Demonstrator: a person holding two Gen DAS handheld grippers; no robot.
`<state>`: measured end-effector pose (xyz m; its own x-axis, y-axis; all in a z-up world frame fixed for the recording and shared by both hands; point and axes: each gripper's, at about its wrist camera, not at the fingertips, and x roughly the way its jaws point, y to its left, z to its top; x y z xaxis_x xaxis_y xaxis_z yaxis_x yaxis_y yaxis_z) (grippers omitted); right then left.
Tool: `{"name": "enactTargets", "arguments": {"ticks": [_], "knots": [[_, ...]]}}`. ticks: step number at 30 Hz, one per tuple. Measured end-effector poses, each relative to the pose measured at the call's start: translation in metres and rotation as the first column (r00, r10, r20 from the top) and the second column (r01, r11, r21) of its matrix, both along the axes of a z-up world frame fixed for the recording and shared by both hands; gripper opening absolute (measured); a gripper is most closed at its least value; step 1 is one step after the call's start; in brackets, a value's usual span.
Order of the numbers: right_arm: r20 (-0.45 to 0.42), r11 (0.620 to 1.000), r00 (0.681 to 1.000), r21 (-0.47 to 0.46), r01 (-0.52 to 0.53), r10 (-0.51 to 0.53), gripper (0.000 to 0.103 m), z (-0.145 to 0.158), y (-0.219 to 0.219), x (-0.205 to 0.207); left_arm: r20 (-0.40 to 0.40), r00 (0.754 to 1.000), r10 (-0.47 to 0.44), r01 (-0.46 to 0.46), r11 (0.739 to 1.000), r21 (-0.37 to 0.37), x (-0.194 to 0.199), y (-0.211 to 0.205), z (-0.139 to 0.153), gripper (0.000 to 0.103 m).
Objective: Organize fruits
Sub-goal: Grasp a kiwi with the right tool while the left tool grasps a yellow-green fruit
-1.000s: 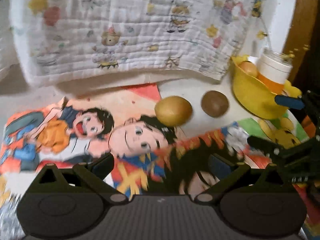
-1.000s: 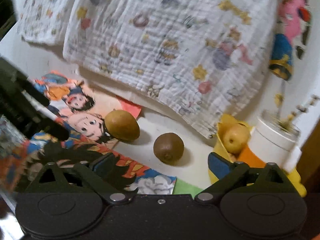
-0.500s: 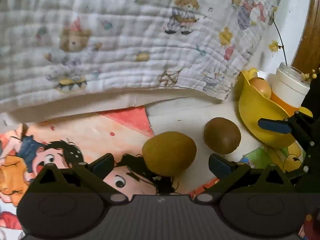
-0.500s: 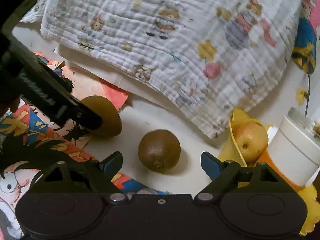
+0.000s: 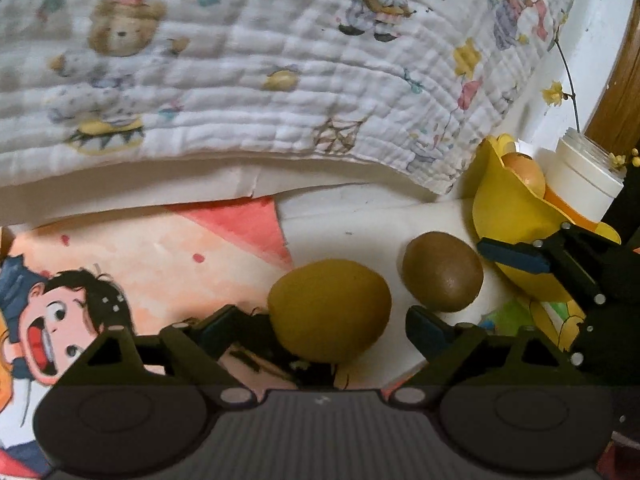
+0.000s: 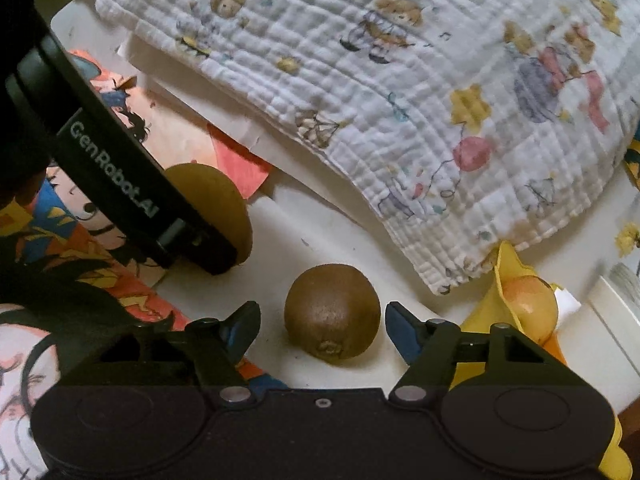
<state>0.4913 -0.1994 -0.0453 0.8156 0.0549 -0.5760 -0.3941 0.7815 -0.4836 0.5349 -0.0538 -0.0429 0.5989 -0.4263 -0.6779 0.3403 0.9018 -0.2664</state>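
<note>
On the white tabletop (image 6: 340, 248) each closing tool, left tool (image 5: 320, 328) and right tool (image 6: 320, 326), straddles, not yet gripping, its own kiwi, golden kiwi (image 5: 329, 310) and brown kiwi (image 6: 332, 312), likely for the yellow bowl (image 5: 508, 216).

White lettering reading "GenRobot.AI" runs along the black plastic side of the left gripper (image 6: 224, 256), seen at about nine o'clock in the right wrist view; the line of letters slants from ten o'clock down toward the centre. No other wording, number or sign can be read in either view: the white quilted cloth with bear prints (image 5: 256, 60) and the colourful cartoon-printed paper sheet (image 5: 132, 268) carry pictures only.
</note>
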Motion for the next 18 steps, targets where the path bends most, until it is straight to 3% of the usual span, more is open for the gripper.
{"name": "enactTargets", "arguments": {"ticks": [6, 7, 13, 18], "knots": [[-0.016, 1.0, 1.0, -0.004, -0.01, 0.01, 0.064, -0.001, 0.002, 0.02, 0.014, 1.0, -0.02, 0.02, 1.0, 0.019, 0.005, -0.008, 0.0, 0.07], [-0.013, 1.0, 1.0, -0.009, -0.003, 0.003, 0.058, -0.001, 0.001, 0.022, 0.018, 0.999, -0.029, 0.028, 0.999, 0.032, 0.005, -0.009, 0.0, 0.07], [0.01, 1.0, 1.0, -0.006, -0.012, 0.012, 0.056, -0.001, -0.007, 0.006, -0.003, 1.0, 0.013, -0.013, 0.999, 0.047, -0.01, -0.002, 0.007, 0.069], [0.025, 1.0, 1.0, 0.027, -0.009, 0.008, 0.056, 0.008, -0.007, -0.033, -0.002, 0.998, 0.057, -0.056, 0.994, 0.09, -0.052, 0.012, 0.022, 0.068]]}}
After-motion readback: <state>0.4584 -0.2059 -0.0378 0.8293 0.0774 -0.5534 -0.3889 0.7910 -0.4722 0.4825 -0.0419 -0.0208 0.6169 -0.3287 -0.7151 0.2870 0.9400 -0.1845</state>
